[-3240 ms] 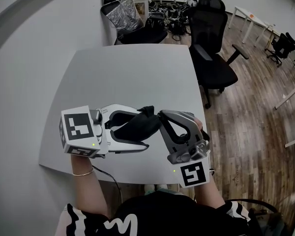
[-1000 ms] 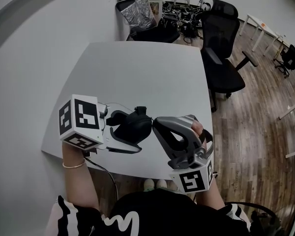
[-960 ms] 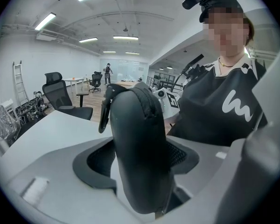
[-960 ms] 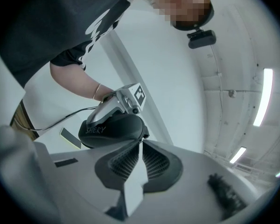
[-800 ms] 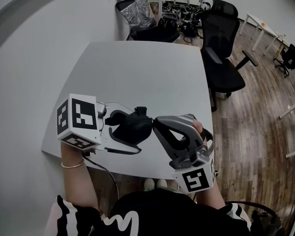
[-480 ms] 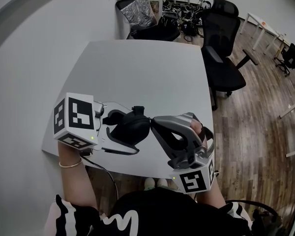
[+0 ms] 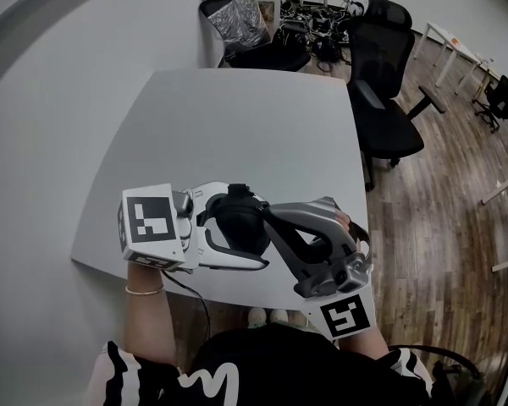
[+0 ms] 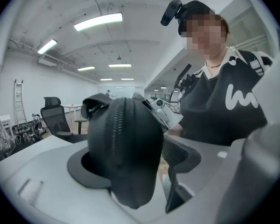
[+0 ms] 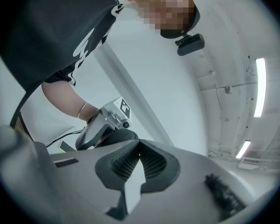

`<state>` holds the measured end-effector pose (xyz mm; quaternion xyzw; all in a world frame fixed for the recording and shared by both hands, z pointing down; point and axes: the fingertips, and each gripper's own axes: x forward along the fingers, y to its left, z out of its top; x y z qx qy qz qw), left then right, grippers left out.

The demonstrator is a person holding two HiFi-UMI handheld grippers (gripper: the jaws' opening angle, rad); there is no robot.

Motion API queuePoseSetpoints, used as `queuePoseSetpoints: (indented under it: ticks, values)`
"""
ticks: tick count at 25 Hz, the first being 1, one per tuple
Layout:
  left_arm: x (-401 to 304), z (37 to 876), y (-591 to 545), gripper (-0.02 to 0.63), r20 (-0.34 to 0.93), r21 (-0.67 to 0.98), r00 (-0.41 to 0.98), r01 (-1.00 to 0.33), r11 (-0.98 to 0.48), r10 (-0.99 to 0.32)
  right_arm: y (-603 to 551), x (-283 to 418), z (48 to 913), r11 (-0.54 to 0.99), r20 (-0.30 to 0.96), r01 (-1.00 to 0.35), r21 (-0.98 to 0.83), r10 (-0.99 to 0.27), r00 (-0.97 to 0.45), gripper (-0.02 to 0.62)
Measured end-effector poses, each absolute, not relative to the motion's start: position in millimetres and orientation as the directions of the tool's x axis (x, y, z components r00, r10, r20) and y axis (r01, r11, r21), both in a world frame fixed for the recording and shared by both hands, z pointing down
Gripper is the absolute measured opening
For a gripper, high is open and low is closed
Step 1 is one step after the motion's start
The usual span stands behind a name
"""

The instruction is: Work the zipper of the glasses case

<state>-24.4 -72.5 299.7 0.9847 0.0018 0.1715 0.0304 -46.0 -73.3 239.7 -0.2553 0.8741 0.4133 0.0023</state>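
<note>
Below the head camera, a wood floor (image 7: 440, 210) and pale walls surround a white tabletop (image 7: 237, 117), with a black office chair (image 7: 381, 66) at its far right corner. Over the near edge of the tabletop the person holds both tools close together. The left gripper (image 8: 130, 162), with its marker cube (image 7: 152, 225) turned upward, has its two pads clamped on a black glasses case (image 7: 240, 225), which is carried in the air just above the tabletop. The right gripper (image 9: 139, 146) comes in from the right, and its tips meet the case's right side in the head view. In its own view the two ribbed pads are pressed together at their tips, with the case just behind them. Whether anything is pinched between them cannot be made out. Along the case's rounded edge the zipper (image 8: 123, 134) runs in a dark line toward the left gripper's camera, and its teeth look meshed over the stretch that shows. A thin bracelet (image 7: 144, 292) circles the left wrist.
</note>
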Motion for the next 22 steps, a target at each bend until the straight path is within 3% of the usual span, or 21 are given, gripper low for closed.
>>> queuePoseSetpoints:
  ticks: [1,5,9,16,22]
  values:
    - [-19,297,-75,0.356,0.291,0.049,0.957,-0.015,-0.999,0.0,-73,-46,239,0.536,-0.218,-0.45,0.714,-0.44,-0.871,0.006]
    - [-15,280,-73,0.359,0.072,0.061,0.996,0.038,-0.997,0.042,-69,-48,233,0.582,-0.246,-0.455,0.674,-0.404,-0.881,0.006]
    - [-18,274,-71,0.316,-0.061,0.101,0.993,0.108,-0.989,0.103,-70,-46,234,0.577,-0.241,-0.448,0.683,-0.401,-0.884,0.006]
    - [-18,277,-75,0.288,-0.005,0.098,0.996,0.089,-0.991,0.089,-72,-43,241,0.532,-0.187,-0.41,0.741,-0.423,-0.887,0.005]
    - [-23,268,-80,0.29,-0.067,0.109,0.993,0.107,-0.988,0.1,-73,-43,244,0.524,-0.165,-0.385,0.76,-0.417,-0.894,0.005]
